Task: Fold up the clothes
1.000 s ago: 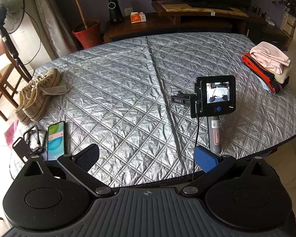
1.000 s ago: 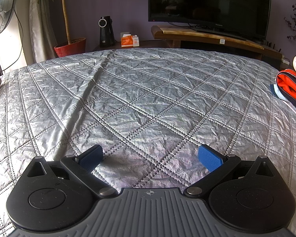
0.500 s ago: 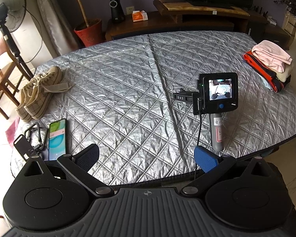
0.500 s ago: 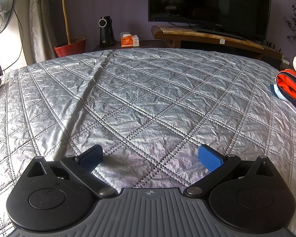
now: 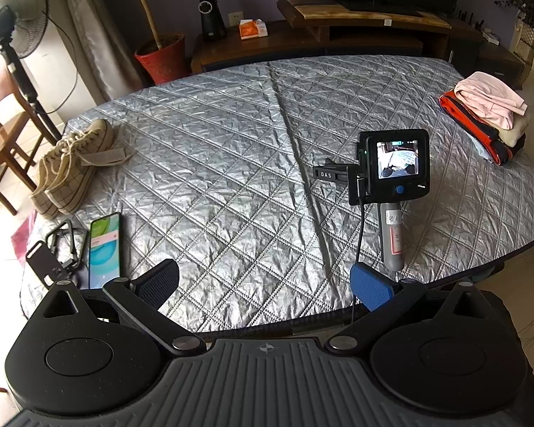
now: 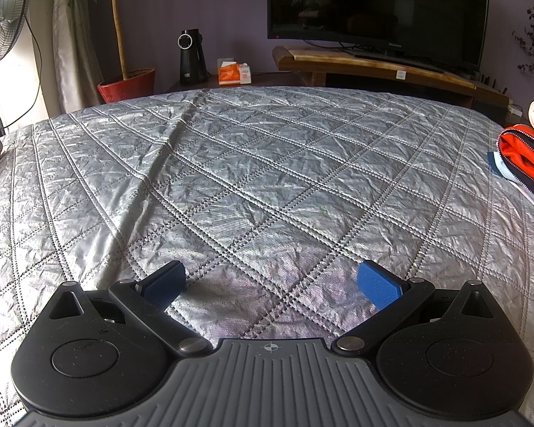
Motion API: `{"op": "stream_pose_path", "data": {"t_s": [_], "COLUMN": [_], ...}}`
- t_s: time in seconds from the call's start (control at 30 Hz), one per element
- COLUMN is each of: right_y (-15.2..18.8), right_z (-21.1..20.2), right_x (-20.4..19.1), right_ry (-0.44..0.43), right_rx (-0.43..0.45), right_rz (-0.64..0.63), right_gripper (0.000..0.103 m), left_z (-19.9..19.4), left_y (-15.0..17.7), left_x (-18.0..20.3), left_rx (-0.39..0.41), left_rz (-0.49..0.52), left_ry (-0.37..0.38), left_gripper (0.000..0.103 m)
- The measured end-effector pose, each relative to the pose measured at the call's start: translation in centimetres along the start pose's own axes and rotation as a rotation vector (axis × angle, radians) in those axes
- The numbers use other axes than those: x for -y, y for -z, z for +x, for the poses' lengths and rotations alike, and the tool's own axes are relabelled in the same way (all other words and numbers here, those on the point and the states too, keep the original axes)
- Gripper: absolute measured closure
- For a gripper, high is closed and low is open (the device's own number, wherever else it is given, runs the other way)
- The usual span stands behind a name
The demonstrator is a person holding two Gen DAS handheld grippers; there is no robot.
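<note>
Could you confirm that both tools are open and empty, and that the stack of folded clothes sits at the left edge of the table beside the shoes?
Not quite. Both the left tool and right tool are open and empty, but the stack of folded clothes sits at the right edge of the table, far from the shoes on the left. The left wrist view shows this.

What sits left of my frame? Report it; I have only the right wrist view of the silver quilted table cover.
Observer: A pair of beige canvas sneakers sits at the cover's left edge.
Operator: Report anything nearer on that side.
Observer: A black smartphone with a lit green screen lies flat beside black carabiners.
Operator: Describe the clothes pile.
Observer: A folded pink garment tops a cream garment, over an orange-and-navy jacket.
</note>
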State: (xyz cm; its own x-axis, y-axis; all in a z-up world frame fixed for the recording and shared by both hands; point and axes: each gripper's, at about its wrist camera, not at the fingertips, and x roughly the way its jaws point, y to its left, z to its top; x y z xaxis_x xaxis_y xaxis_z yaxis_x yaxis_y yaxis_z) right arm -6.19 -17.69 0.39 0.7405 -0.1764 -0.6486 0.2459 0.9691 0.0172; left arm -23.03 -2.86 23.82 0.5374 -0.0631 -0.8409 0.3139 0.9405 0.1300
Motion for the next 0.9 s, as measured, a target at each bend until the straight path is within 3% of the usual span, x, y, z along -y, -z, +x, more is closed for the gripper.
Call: {"op": "stream_pose_path", "data": {"t_s": [0.9], "right_y": [-0.01], "right_z": [-0.03], "right_x": [0.04], "right_ry": [0.000], "right_rx": [0.000], "right_rz": [0.000], "right_gripper": [0.000], "left_z": [-0.14], "left_y": [0.25], "left_x": [0.16], "left_rx": [0.000], "left_rz": [0.004], "left_ry": [-0.004], "left_gripper": [0.000]}}
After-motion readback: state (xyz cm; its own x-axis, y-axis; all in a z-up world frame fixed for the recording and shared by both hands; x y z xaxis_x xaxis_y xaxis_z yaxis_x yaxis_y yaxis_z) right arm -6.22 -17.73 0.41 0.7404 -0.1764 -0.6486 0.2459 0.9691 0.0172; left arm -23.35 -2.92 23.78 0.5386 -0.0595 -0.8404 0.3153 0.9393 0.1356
